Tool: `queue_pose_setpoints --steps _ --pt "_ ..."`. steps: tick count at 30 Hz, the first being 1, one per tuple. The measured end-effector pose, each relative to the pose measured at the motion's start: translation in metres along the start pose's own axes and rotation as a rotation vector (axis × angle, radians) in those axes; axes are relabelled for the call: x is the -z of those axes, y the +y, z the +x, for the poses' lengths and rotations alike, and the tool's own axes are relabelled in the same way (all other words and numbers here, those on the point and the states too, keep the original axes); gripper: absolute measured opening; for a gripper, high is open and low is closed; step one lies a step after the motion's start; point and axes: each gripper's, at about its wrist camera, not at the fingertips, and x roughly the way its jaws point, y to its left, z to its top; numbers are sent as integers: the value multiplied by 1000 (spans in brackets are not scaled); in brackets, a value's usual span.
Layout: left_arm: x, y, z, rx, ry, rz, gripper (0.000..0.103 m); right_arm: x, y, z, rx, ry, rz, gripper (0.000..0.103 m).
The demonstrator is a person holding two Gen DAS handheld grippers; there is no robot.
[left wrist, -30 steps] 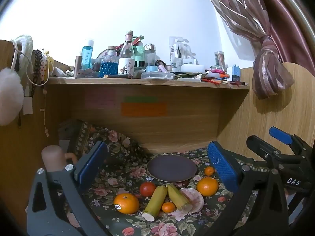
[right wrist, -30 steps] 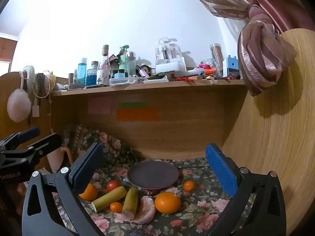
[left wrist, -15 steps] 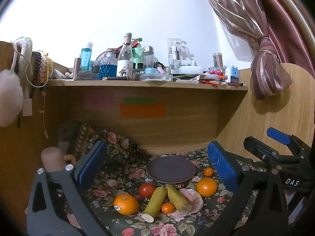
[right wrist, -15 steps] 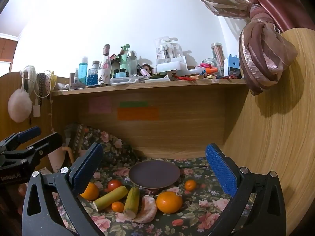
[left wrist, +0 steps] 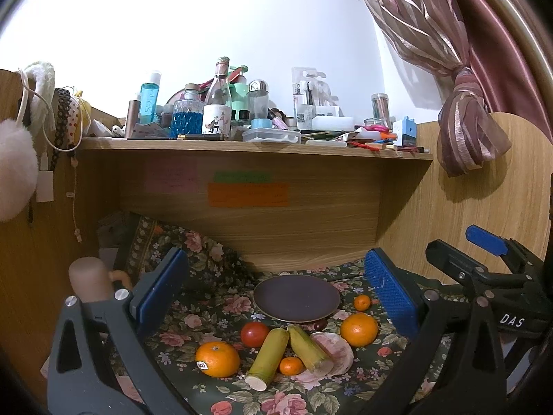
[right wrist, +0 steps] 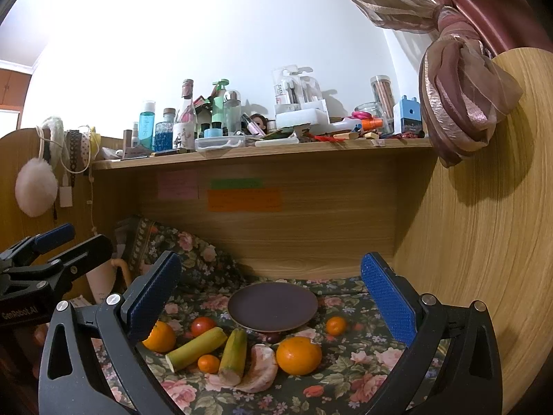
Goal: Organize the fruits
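Observation:
A dark round plate [left wrist: 296, 298] [right wrist: 272, 306] lies on the floral cloth. In front of it lie a stickered orange [left wrist: 217, 359] [right wrist: 159, 337], a tomato [left wrist: 255, 334] [right wrist: 203, 326], two yellow-green cane pieces [left wrist: 269, 358] [right wrist: 197, 348], a small mandarin [left wrist: 291, 365] [right wrist: 208, 363], peeled pomelo segments [left wrist: 337, 351] [right wrist: 261, 370], a big orange [left wrist: 358, 329] [right wrist: 299, 355] and another small mandarin [left wrist: 362, 302] [right wrist: 336, 325]. My left gripper [left wrist: 276, 290] is open and empty, held above and short of the fruit. My right gripper [right wrist: 269, 294] is open and empty too.
The fruit sits in a wooden desk nook under a shelf [left wrist: 255, 147] crowded with bottles and boxes. A wooden side panel [right wrist: 484, 242] closes the right. A pink cup [left wrist: 90, 282] stands at left. A curtain [right wrist: 459, 117] hangs at upper right.
Both views have shifted only slightly, with the scene sitting a little lower and closer. No fruit has moved. Both grippers stay open.

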Motion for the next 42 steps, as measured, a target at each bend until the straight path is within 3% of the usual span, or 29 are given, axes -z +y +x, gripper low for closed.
queue_pose_setpoints --steps 42 --pt "1 -1 6 22 -1 -1 103 -1 4 3 -13 13 9 103"
